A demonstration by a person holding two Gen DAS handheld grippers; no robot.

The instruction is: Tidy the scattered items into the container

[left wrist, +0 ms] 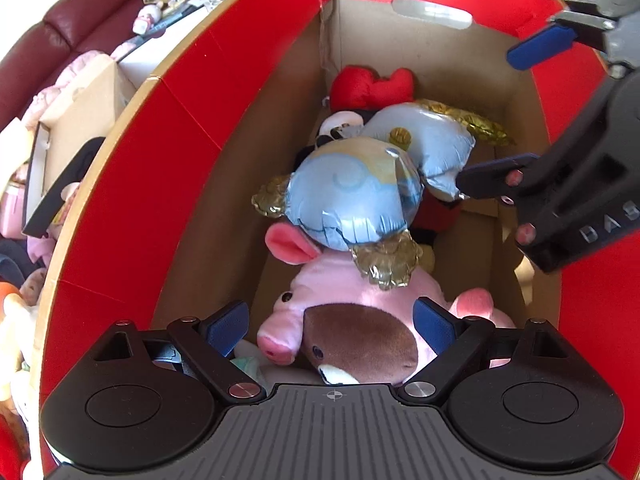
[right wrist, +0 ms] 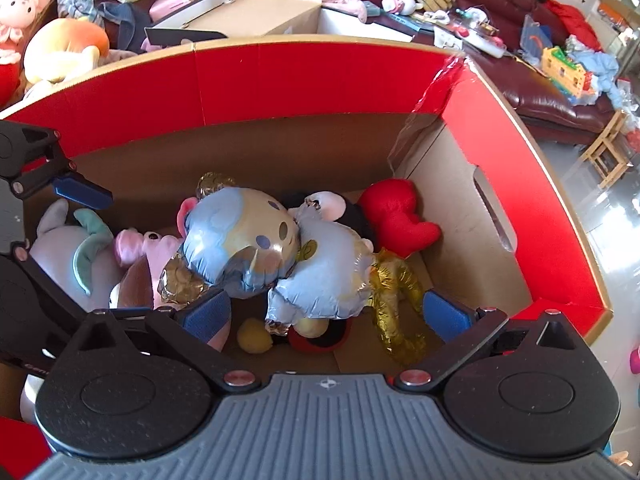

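A red cardboard box (left wrist: 240,92) holds several toys. A blue and gold foil balloon (left wrist: 356,196) lies on a pink pig plush (left wrist: 360,300), with a red plush (left wrist: 372,84) at the far end. My left gripper (left wrist: 332,326) is open and empty just above the pig. My right gripper (right wrist: 324,316) is open and empty above the balloon (right wrist: 280,248); it also shows in the left wrist view (left wrist: 516,108). The box (right wrist: 320,80), the pig (right wrist: 148,248), the red plush (right wrist: 400,216) and a grey plush (right wrist: 72,256) show in the right wrist view.
Outside the box lie more plush toys (right wrist: 60,48), a brown cardboard box (right wrist: 256,12) and a dark red sofa (right wrist: 540,92) strewn with toys. A wooden stool (right wrist: 608,152) stands on the floor at the right.
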